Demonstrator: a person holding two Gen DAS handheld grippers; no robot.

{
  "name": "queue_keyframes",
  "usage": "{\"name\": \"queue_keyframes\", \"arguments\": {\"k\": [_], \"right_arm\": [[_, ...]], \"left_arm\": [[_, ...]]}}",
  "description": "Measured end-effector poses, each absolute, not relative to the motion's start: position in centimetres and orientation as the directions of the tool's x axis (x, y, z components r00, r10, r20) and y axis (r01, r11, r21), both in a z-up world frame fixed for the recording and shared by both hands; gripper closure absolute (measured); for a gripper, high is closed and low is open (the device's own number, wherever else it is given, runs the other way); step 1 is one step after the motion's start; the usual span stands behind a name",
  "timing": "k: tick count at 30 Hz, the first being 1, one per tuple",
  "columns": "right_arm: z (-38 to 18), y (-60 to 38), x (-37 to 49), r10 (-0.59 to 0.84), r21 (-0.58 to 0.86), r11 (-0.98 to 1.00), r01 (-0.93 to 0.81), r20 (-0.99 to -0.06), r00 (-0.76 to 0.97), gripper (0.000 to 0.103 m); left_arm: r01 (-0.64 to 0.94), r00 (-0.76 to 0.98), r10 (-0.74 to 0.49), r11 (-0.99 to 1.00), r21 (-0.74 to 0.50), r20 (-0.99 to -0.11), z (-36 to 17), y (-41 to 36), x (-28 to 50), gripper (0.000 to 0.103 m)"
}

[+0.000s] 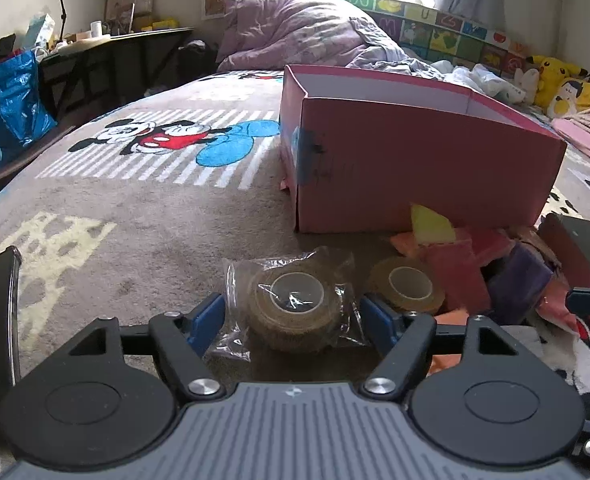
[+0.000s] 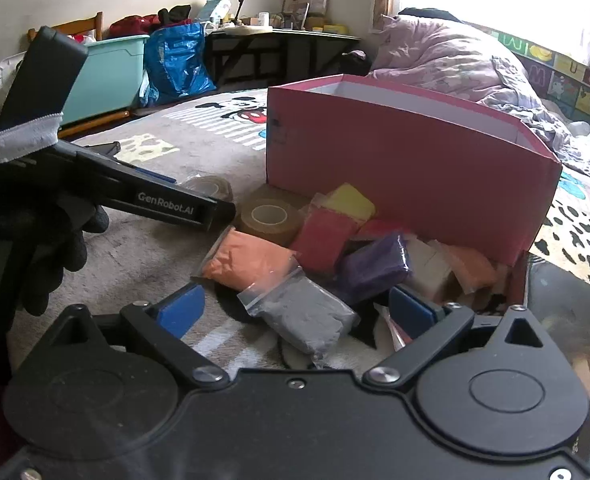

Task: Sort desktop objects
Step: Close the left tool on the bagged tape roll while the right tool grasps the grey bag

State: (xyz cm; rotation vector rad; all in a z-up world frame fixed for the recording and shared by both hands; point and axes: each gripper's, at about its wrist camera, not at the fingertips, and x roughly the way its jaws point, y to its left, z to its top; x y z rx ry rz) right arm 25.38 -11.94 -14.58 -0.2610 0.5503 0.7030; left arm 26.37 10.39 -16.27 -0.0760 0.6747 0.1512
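Note:
My left gripper (image 1: 293, 316) is open, its blue pads on either side of a brown tape roll in a clear wrapper (image 1: 293, 300) lying on the blanket. A second bare tape roll (image 1: 409, 284) lies just right of it and shows in the right wrist view (image 2: 269, 218). My right gripper (image 2: 295, 312) is open, with a grey clay bag (image 2: 305, 314) between its pads. Around it lie an orange bag (image 2: 243, 258), a red bag (image 2: 323, 236), a yellow bag (image 2: 351, 200) and a purple bag (image 2: 377, 266). An open pink box (image 1: 415, 160) stands behind the pile.
A Mickey Mouse blanket (image 1: 155, 140) covers the bed. A purple duvet (image 1: 295, 32) lies at the far end. The left gripper's body (image 2: 155, 200) reaches in from the left in the right wrist view. A glossy magazine (image 2: 575, 340) lies at the right.

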Motion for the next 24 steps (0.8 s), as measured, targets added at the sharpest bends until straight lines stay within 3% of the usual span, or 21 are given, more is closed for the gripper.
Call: {"name": "queue_keyframes", "arguments": {"k": [4, 6, 10, 13, 24], "right_arm": [[-14.9, -11.9, 25.6, 0.54, -0.046, 0.733, -0.679, -0.567, 0.622, 0.004], [-15.0, -11.9, 25.7, 0.544, -0.042, 0.729, -0.684, -0.571, 0.615, 0.01], [-15.4, -11.8, 25.9, 0.545, -0.039, 0.723, -0.689, -0.582, 0.604, 0.018], [-15.7, -11.7, 26.0, 0.544, -0.037, 0.721, -0.692, -0.588, 0.599, 0.022], [-15.9, -11.1, 26.1, 0.555, -0.067, 0.696, -0.715, -0.582, 0.595, 0.026]], "left_arm": [[-0.165, 0.768, 0.116, 0.986, -0.019, -0.63, -16.7, 10.4, 26.5, 0.029], [-0.162, 0.769, 0.114, 0.987, -0.019, -0.629, -16.8, 10.4, 26.6, 0.029], [-0.162, 0.774, 0.119, 0.987, -0.014, -0.622, -16.8, 10.4, 26.6, 0.045], [-0.164, 0.778, 0.118, 0.986, -0.019, -0.617, -16.7, 10.5, 26.5, 0.05], [-0.152, 0.802, 0.099, 0.988, -0.041, -0.588, -15.4, 10.5, 25.6, 0.051]]}}
